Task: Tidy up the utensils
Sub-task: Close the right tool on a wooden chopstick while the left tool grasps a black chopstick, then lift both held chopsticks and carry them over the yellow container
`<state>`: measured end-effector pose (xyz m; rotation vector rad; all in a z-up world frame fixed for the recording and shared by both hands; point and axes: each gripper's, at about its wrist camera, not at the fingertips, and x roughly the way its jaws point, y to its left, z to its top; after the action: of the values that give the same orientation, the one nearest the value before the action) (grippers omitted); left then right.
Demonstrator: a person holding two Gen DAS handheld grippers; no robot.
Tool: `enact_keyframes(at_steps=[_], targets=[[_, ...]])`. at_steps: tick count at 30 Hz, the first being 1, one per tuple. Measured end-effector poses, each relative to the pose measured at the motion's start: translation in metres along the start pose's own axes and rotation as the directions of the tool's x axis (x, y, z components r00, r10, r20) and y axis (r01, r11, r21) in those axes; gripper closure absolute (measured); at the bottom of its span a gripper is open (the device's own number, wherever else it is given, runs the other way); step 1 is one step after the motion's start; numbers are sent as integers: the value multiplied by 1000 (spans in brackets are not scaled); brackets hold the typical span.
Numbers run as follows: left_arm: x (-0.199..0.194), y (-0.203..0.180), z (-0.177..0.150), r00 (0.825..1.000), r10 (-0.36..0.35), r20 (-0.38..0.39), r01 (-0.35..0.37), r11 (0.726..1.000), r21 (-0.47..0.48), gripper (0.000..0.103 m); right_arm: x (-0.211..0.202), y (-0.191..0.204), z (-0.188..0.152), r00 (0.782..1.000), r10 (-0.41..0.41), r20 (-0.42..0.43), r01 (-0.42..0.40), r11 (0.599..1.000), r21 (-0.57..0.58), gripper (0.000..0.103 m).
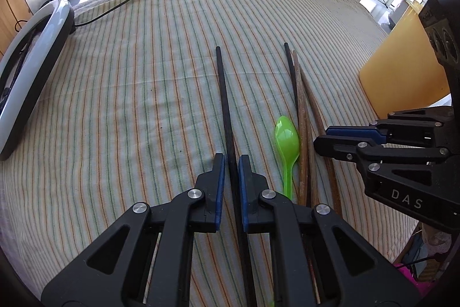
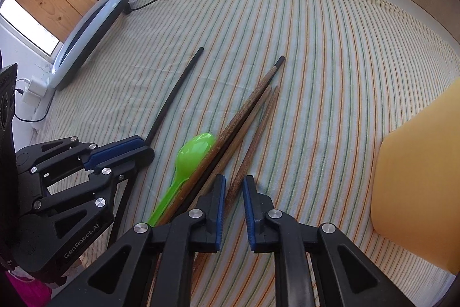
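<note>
Left tool (image 1: pixel 230 160) clamps a black chopstick (image 1: pixel 222 94); right tool (image 2: pixel 233 181) clamps a brown chopstick (image 2: pixel 253 146). Both light, stiff, slippery; hold near the thick end.

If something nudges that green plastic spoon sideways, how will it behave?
The green spoon looks thin and plastic, so probably very light. Its smooth bowl might skid or pivot on the striped cloth rather than roll. It lies against the brown chopsticks, so pushing it that way would likely shift them too.
</note>
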<state>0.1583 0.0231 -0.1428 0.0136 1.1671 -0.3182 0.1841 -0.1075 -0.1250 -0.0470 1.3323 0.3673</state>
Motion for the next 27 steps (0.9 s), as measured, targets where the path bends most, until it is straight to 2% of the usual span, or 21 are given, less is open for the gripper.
enact_keyframes(at_steps=[5,10,17,27], targets=[[4,1,9,1000,8,22,-8,1000,8,96,2,6,4,1000,-29,13,29,999,-32,94],[-1,10,5,999,-10,45,12,999,-32,98,-1,4,2,999,2,36,-1,1000,-14,95],[-28,29,0,992,-39,117,51,993,-104,98,-19,9,-6,993,46,111,-43,999,-26,99],[-67,30,-1,976,-51,209,78,989,-122,99,-49,8,-14,975,78,206,-70,996,-49,99]])
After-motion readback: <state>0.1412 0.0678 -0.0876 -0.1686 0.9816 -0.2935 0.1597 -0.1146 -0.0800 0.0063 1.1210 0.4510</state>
